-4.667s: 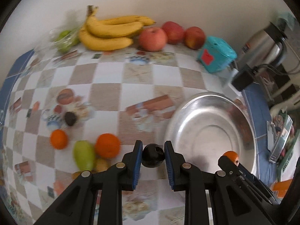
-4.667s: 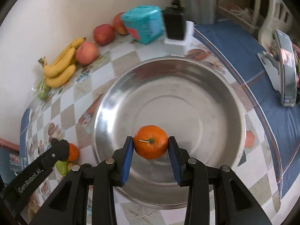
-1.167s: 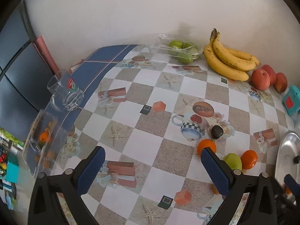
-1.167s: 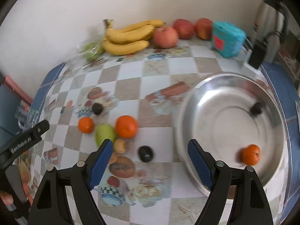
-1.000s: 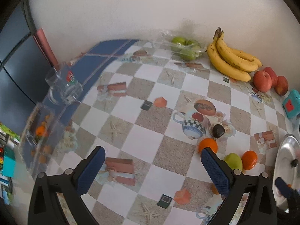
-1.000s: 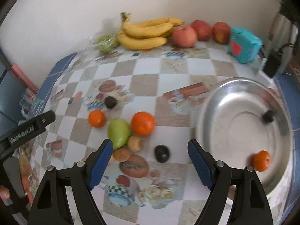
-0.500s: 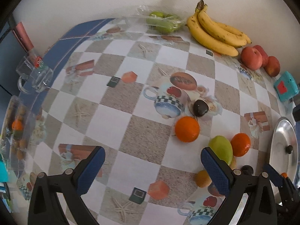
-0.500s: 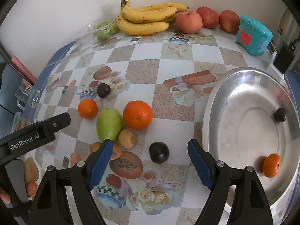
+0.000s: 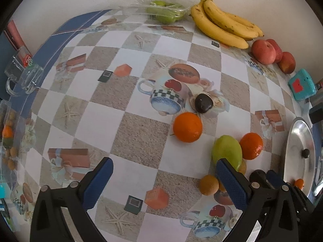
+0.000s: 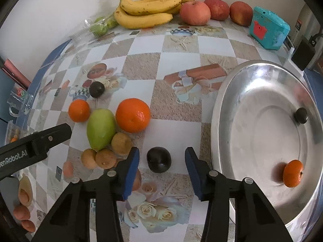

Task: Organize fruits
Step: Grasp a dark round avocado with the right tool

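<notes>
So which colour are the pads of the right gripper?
Blue pads, seen best in the right wrist view.

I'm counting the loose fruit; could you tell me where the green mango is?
Right wrist view, left of centre: the green mango lies on the tablecloth between two oranges, brown fruits at its near end.

1. In the right wrist view, the bananas and apples line the top.
2. The bowl fills the right side, with two fruits in it.
3. A plum lies lower centre.
4. The mango sits to its left.
</notes>
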